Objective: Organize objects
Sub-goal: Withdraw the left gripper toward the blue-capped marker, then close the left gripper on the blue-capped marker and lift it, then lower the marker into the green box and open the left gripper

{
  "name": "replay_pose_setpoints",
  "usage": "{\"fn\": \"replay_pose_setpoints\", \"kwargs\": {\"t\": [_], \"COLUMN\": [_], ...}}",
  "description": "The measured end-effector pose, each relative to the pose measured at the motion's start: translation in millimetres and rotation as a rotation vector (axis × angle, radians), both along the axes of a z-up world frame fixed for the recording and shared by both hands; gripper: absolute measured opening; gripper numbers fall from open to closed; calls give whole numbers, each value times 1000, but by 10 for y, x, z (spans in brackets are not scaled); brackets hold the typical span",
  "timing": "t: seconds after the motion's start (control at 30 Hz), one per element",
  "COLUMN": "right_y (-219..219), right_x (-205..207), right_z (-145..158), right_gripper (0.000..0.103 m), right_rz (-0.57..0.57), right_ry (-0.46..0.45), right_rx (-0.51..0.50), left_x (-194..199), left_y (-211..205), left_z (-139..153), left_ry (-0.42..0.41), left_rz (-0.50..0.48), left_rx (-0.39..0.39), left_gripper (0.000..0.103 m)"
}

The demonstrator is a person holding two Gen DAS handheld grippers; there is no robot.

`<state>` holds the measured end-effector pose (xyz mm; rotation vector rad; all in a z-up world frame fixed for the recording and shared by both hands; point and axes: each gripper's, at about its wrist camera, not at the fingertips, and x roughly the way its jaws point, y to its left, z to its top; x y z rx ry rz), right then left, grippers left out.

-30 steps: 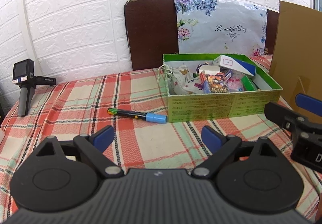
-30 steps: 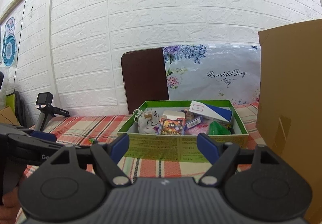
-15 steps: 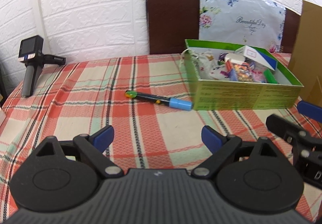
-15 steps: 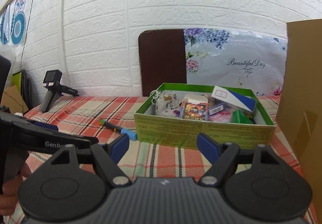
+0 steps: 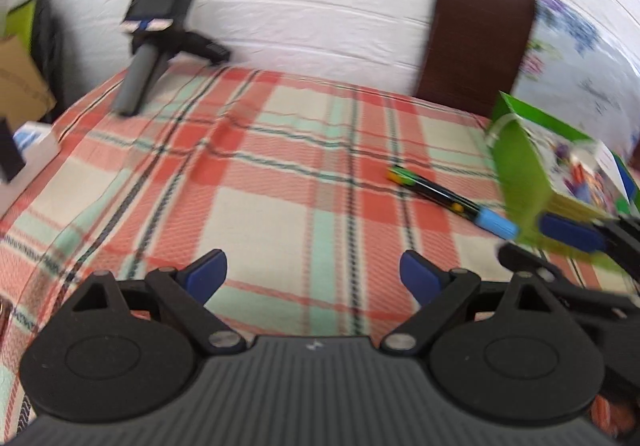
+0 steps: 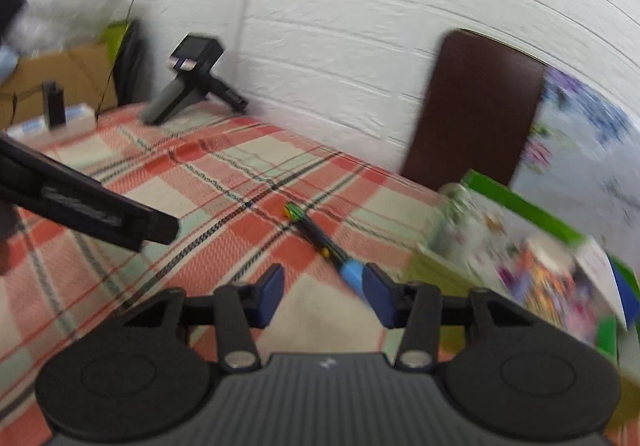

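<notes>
A black marker (image 6: 316, 238) with a green end and a light blue cap lies on the plaid tablecloth (image 5: 260, 205), left of the green box (image 5: 520, 169). My right gripper (image 6: 324, 288) hangs low over the cloth with its jaws closing. The marker's blue cap sits just ahead of its right fingertip, and nothing is pressed between the pads. My left gripper (image 5: 312, 276) is open and empty over bare cloth, with the marker (image 5: 448, 199) ahead to its right. The box holds a patterned pouch, card packs and a white-and-blue carton.
A grey handheld device (image 5: 148, 57) stands at the far left of the table by the white brick wall. A dark chair back (image 5: 476, 37) and a floral bag rise behind the box. A white carton (image 5: 36, 137) lies at the left edge, cardboard beyond it.
Both views have swung left and dipped toward the cloth, so the box has slid to the right edge. The right jaws have narrowed, and the marker now lies close before them.
</notes>
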<state>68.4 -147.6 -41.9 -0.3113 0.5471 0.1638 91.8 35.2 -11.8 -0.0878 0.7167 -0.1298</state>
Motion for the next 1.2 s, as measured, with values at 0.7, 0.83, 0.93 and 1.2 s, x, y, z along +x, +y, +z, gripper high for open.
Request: {"fn": "replay_pose_setpoints", "kwargs": {"t": [0.7, 0.83, 0.93, 1.2], "right_y": [-49, -133, -162, -709], "right_x": [-98, -255, -333, -250], "right_z": [-281, -197, -108, 383], "right_gripper": [18, 18, 18, 18], "right_rz": [99, 107, 100, -12], "right_ry": [299, 269, 202, -41], "right_rx": [404, 487, 460, 461], "left_x": [16, 0, -7, 217], "left_y": [-138, -275, -361, -1120], "left_z": [-269, -274, -163, 484], "left_ry": [223, 247, 225, 65], "left_rz": [-228, -264, -278, -424], "left_rx": [-259, -292, -297, -227], "left_gripper": [59, 27, 24, 24]}}
